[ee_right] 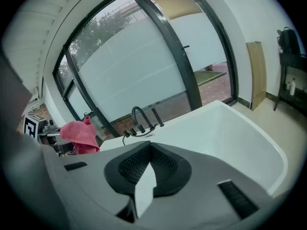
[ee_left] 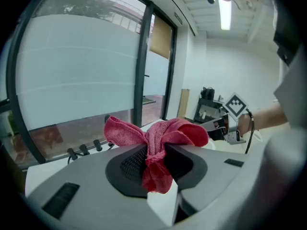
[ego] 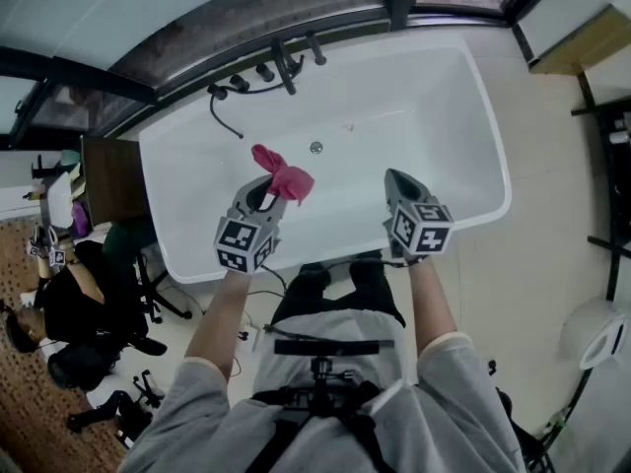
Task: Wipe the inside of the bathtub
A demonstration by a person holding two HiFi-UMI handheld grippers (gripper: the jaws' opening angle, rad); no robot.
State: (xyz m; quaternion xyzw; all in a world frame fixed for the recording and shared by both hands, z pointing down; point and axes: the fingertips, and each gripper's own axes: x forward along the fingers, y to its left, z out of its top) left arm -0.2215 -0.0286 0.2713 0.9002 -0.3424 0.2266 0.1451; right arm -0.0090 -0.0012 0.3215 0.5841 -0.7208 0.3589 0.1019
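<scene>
A white bathtub lies below me, with a drain in its floor and a dark faucet on the far rim. My left gripper hovers over the tub's near side, shut on a pink cloth. In the left gripper view the cloth bunches out above and below the left gripper. My right gripper hangs over the near rim to the right, shut with nothing in it. The right gripper view shows that gripper, the tub, the faucet and the cloth.
Dark-framed windows run behind the tub. A brown cabinet stands at the tub's left end. A person sits on the floor at the left beside an office chair. A wooden board and dark stands are at the right.
</scene>
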